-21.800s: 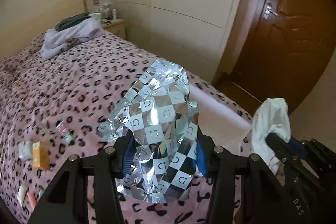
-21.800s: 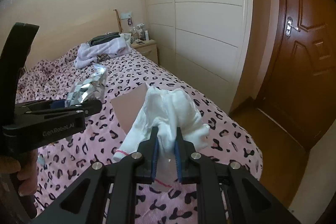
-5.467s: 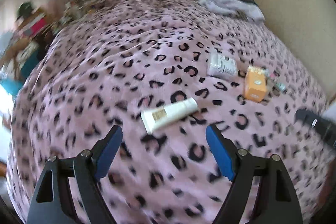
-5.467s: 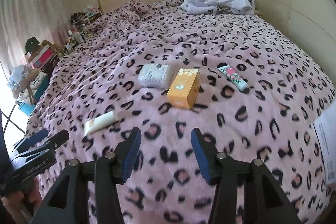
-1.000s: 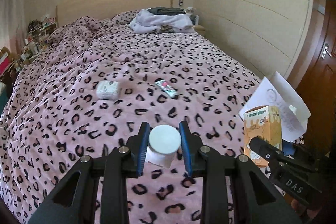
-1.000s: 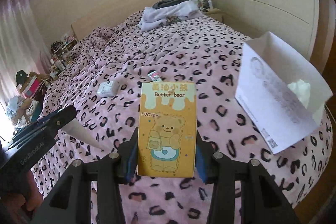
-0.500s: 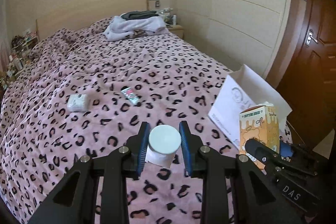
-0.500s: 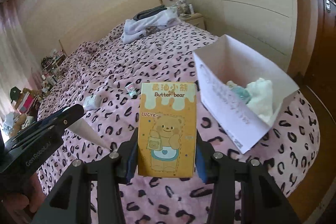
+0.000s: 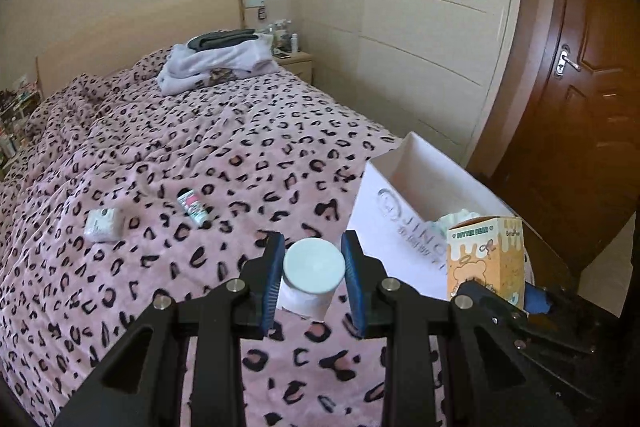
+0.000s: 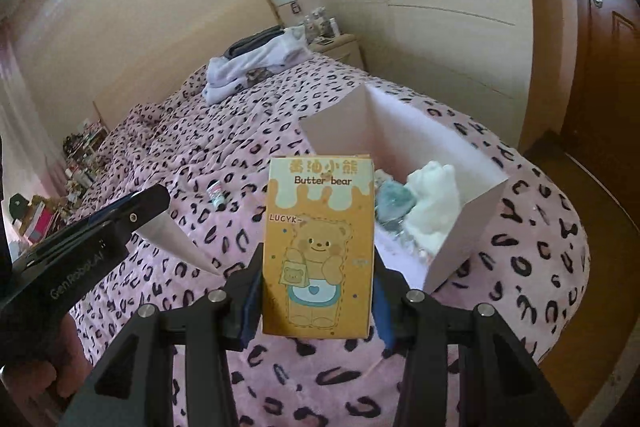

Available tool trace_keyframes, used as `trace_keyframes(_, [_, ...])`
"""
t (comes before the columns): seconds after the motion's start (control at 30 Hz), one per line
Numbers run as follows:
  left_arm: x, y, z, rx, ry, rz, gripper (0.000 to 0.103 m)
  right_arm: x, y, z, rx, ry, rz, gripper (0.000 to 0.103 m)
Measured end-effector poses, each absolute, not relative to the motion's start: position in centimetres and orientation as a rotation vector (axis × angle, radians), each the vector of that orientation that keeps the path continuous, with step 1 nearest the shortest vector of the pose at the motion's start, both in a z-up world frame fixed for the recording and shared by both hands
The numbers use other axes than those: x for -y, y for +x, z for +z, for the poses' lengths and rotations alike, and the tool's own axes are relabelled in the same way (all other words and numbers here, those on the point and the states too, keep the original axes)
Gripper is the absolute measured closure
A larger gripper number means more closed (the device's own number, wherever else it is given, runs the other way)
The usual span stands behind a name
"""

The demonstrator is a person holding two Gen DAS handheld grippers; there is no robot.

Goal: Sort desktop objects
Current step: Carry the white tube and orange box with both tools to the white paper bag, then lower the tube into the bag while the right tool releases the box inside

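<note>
Presently we hold one item per gripper: the left gripper (image 9: pixel 314 269) is clamped across a white tube (image 9: pixel 313 273), cap toward the camera, and the right gripper (image 10: pixel 318 301) pinches one orange Butter bear box (image 10: pixel 319 247) upright by its sides, both carried clear of the bed (image 9: pixel 200 155), seemingly bound for the white paper bag (image 10: pixel 464 227). The bag stands open just beyond, showing one white cloth (image 10: pixel 434 203) and one teal item (image 10: pixel 394 203). Farther out, two things lie loose on the bed: a small tube (image 9: pixel 193 207) and a white packet (image 9: pixel 103 225).
</note>
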State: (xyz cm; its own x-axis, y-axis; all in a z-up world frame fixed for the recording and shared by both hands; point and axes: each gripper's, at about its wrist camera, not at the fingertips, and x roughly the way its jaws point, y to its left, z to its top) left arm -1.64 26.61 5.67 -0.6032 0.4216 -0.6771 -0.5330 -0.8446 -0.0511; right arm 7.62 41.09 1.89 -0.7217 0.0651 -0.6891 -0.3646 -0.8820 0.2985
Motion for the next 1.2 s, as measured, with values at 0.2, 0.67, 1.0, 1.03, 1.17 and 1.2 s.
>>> trace_keyframes(0.2, [-29.3, -2.4, 7.6, -0.194, -0.912, 2.372, 0.074, -43.1, 7.3, 3.1, -0.619, -0.982, 2.631, 0.057])
trace_keyframes(0.67, [-36.5, -3.9, 10.6, -0.196, -0.822, 2.261, 0.074, -46.0, 6.0, 4.4, -0.612, -0.933, 2.603, 0.057])
trace_keyframes(1.0, [-40.6, -5.9, 9.0, -0.229, -0.820, 2.184, 0.073, -48.0, 4.5, 3.4, -0.601, -0.945, 2.544, 0.057])
trace_keyframes(1.03, [-40.8, -6.2, 8.7, -0.233, -0.820, 2.180, 0.074, -48.1, 4.2, 3.2, -0.603, -0.949, 2.536, 0.057])
trace_keyframes(1.17, [-41.4, -7.4, 7.5, -0.229, -0.827, 2.146, 0.074, -48.6, 3.2, 2.1, -0.613, -0.974, 2.507, 0.057])
trace_keyframes(1.2, [-41.4, -7.7, 7.3, -0.224, -0.832, 2.135, 0.074, -48.7, 3.0, 1.8, -0.615, -0.980, 2.499, 0.057])
